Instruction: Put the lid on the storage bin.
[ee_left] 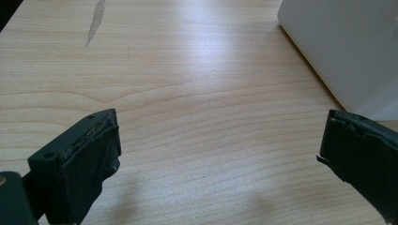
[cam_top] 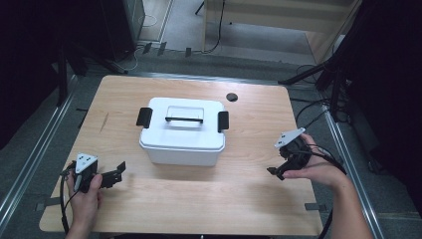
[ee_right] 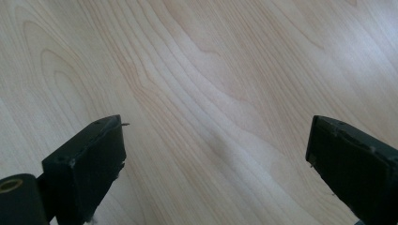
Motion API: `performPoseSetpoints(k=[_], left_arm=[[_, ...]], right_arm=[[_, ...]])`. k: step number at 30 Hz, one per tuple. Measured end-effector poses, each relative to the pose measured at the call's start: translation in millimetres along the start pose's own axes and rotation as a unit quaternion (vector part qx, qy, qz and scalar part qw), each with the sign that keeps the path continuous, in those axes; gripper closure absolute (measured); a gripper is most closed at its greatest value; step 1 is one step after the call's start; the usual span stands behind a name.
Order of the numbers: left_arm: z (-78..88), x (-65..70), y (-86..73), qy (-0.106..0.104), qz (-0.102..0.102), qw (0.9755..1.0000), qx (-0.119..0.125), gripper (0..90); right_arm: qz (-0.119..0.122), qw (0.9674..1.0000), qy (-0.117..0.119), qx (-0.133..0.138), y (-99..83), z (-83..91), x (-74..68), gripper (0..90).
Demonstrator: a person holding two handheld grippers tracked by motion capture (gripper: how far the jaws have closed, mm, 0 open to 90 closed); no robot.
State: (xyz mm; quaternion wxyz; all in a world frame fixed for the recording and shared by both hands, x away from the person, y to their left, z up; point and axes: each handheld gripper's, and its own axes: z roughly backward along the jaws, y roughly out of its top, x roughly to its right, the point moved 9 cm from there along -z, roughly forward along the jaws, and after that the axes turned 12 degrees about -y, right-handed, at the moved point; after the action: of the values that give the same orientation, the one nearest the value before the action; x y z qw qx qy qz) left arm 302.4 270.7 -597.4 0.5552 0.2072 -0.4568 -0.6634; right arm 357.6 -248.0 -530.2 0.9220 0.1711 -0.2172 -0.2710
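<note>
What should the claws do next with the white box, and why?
Probably move both claws in toward the black latches. The box is shut, with one latch on its left end and one latch on its right. The left claw and right claw are open, holding nothing, apart from the box.

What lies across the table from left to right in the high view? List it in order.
Left claw → left black latch → black handle on the lid of the white box → right black latch → small black disc on the table → right claw.
</note>
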Motion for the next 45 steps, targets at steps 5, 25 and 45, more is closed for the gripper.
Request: performPoseSetpoints(k=[5,25,45], left_arm=[[0.0,0.1,0.0,0.001,0.000,1.0000,0.001,0.0],[-0.1,1.2,-0.7,0.000,-0.003,1.0000,-0.001,0.0],[-0.4,1.7,-0.9,0.003,-0.003,1.0000,0.000,0.0]], right_arm=[[-0.018,0.9993,-0.022,0.022,-12.3,-4.9,3.1,5.7],[-0.083,0.9949,-0.022,0.052,-54.1,-10.1,-16.6,5.2],[-0.143,0.9843,-0.033,0.099,-86.3,-12.9,-36.3,5.8]])
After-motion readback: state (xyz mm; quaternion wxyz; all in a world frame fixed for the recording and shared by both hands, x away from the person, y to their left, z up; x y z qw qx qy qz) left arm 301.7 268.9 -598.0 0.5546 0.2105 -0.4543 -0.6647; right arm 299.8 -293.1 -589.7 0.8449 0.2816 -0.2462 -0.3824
